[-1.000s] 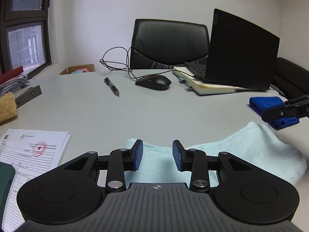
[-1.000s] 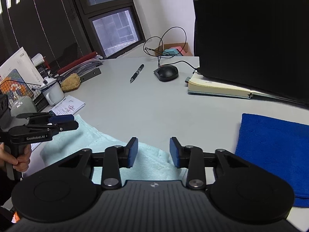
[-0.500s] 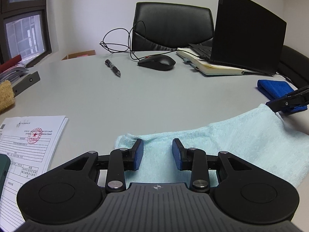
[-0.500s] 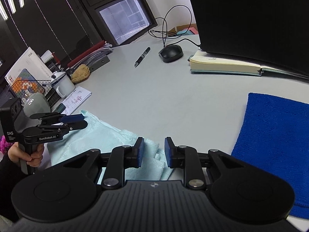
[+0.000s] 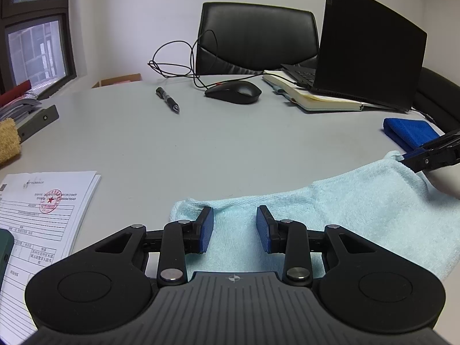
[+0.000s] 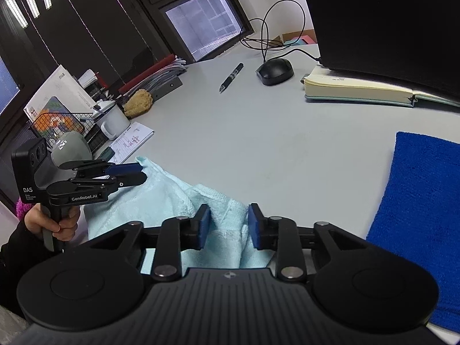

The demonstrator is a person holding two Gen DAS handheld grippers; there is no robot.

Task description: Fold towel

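A light blue towel [image 5: 345,218] lies on the grey table near its front edge; it also shows in the right wrist view [image 6: 172,201]. My left gripper [image 5: 234,228] is open, its pads either side of the towel's left end near the corner. My right gripper [image 6: 227,225] has its pads around a bunched fold of the towel's right end, with a gap between them. In the left wrist view the right gripper [image 5: 425,159] touches the towel's far right corner. In the right wrist view the left gripper [image 6: 129,174] sits at the towel's left corner.
A blue towel [image 6: 417,215] lies at the right. Printed papers [image 5: 43,210] lie at the left. Further back are a pen [image 5: 168,103], a mouse [image 5: 234,92], a notebook [image 5: 316,99] and a laptop [image 5: 368,49]. A mug [image 6: 113,120] and a wire basket [image 6: 54,123] stand at the far left.
Both grippers have come down to the towel's two ends. The right gripper narrowed half a second ago and stands wider now around a bunched fold. The towel's right end has bunched up.
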